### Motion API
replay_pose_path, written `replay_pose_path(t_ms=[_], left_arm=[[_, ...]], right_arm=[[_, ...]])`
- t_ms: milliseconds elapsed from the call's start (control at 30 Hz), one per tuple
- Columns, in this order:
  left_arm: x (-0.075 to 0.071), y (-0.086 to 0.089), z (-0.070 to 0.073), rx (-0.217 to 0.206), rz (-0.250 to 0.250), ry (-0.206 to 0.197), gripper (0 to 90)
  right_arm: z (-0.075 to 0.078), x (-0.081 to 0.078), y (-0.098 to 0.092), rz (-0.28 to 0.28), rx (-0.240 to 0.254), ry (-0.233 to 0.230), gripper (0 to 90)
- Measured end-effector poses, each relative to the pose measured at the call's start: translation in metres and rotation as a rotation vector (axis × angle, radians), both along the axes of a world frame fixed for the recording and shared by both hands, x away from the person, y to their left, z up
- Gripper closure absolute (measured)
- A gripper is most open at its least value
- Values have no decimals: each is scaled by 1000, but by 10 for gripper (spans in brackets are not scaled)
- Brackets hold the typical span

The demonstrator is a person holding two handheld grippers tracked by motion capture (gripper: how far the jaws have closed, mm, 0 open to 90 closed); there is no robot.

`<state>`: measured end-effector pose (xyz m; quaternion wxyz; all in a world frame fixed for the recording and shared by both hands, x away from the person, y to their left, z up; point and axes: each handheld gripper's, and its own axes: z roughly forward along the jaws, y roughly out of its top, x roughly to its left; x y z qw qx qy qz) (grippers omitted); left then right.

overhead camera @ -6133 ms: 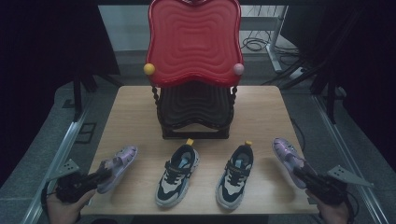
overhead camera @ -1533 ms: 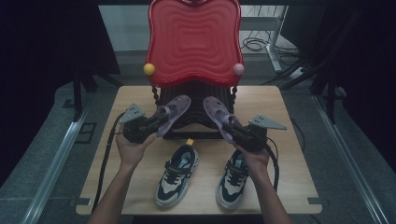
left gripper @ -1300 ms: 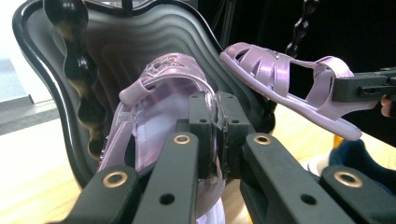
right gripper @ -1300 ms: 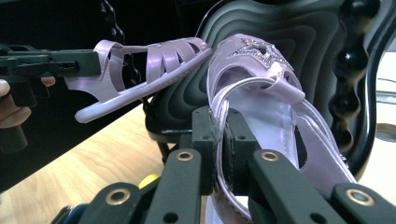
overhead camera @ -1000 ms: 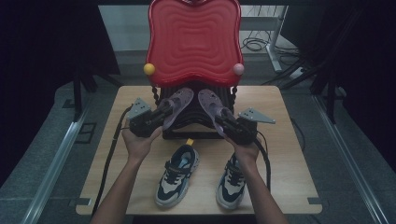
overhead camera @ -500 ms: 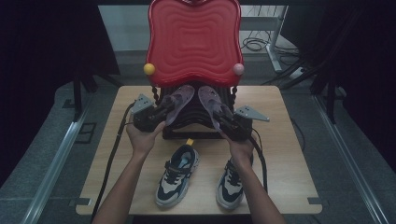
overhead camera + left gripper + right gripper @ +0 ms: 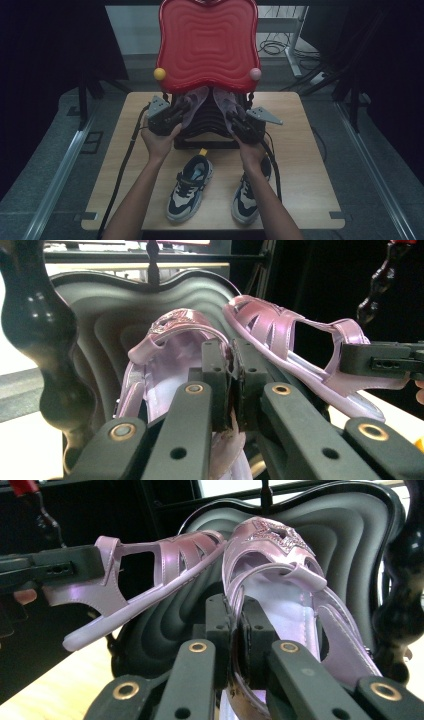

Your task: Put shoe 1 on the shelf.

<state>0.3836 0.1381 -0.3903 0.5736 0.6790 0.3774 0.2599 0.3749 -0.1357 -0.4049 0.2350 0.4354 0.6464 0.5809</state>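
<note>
Lilac glossy plastic sandals are hanging over the black ribbed lower shelf (image 7: 210, 131) of a two-tier rack, under its red wavy top tray (image 7: 207, 45), at the far middle of the pale wooden table (image 7: 310, 165). The left gripper (image 7: 177, 111) is clamping the left sandal (image 7: 170, 347) by its heel strap, and the right gripper (image 7: 235, 120) is pinching the right sandal (image 7: 280, 565) likewise; their toes are nearly meeting. Two dark sneakers (image 7: 190, 192) are lying on the near side.
</note>
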Motion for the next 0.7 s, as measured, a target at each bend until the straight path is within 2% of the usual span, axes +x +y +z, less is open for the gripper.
replay_pose_path(t_ms=[300, 500, 700], left_arm=[[12, -5, 0, 20, 35, -28, 861], [17, -8, -2, 20, 71, -61, 861], [22, -9, -6, 33, 107, -80, 861]], right_arm=[[0, 12, 12, -36, -9, -9, 850], [-4, 21, 24, -78, -14, -31, 851], [-5, 32, 27, -120, -34, -56, 850]])
